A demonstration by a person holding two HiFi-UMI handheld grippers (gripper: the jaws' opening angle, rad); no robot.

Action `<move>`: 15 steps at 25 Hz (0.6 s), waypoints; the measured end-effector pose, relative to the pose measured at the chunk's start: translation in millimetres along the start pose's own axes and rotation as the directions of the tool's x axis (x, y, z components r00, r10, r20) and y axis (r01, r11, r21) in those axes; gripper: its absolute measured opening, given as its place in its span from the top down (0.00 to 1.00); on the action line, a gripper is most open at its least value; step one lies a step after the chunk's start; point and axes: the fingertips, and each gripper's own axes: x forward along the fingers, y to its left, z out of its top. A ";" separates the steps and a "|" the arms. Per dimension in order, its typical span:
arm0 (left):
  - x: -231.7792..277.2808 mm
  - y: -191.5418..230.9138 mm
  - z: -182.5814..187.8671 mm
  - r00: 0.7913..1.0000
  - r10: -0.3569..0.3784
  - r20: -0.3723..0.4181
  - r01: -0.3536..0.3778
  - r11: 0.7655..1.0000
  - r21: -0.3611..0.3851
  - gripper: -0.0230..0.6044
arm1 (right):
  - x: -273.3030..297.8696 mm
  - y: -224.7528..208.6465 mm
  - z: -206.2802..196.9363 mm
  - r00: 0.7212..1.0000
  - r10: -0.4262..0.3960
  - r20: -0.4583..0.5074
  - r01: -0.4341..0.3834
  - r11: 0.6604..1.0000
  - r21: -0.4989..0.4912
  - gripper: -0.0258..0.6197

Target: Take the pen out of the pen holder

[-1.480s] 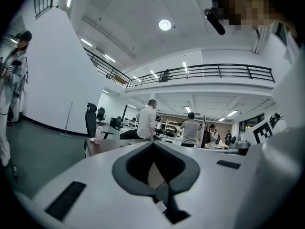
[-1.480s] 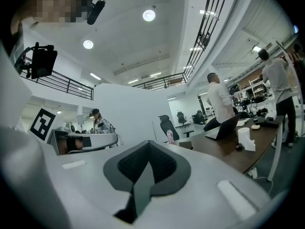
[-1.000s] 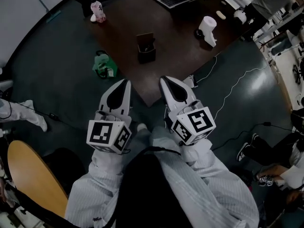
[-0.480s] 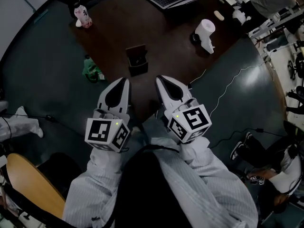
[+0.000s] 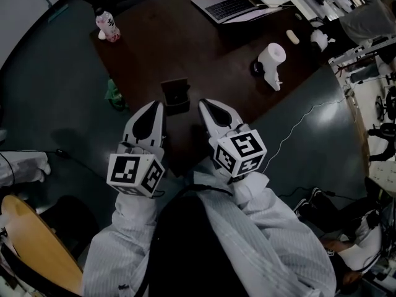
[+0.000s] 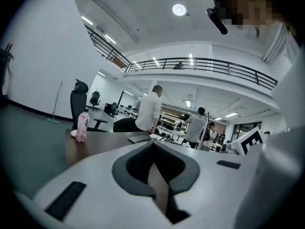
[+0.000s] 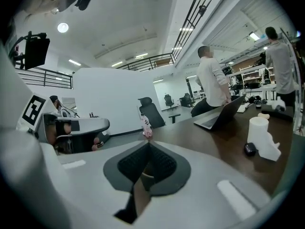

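The pen holder [image 5: 175,96] is a small dark open box near the front corner of the dark brown table [image 5: 204,48]. I cannot make out a pen inside it. My left gripper [image 5: 158,104] is shut, its tip just left of the holder and short of it. My right gripper [image 5: 202,102] is also shut, its tip just right of the holder. Both are empty. In the left gripper view the jaws [image 6: 152,143] meet at the tip and hide the holder. The right gripper view shows its jaws [image 7: 148,143] together over the tabletop.
A pink bottle [image 5: 107,25] stands at the table's far left, a laptop [image 5: 227,5] at the back, a white roll [image 5: 273,60] to the right. A green bag [image 5: 116,95] and a cable [image 5: 303,122] lie on the floor. People work beyond the table [image 7: 212,82].
Both grippers have moved forward toward the table. Their tips now flank the pen holder, which was well ahead of them before. Both stayed shut.
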 end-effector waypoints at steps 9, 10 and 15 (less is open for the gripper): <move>29.8 18.1 -6.0 0.998 -0.025 -0.050 0.024 0.999 -0.022 0.96 | 40.4 -29.0 -24.6 0.995 -0.043 -0.086 0.049 0.996 0.070 0.96; 31.9 19.8 -7.2 0.998 -0.025 -0.055 0.024 0.999 -0.023 0.96 | 44.8 -31.6 -27.4 0.995 -0.042 -0.094 0.050 0.996 0.078 0.95; 38.0 28.7 -19.2 0.996 -0.022 -0.085 0.018 0.999 -0.039 0.96 | 69.2 -39.4 -43.2 0.990 0.001 -0.144 0.019 0.991 0.134 0.91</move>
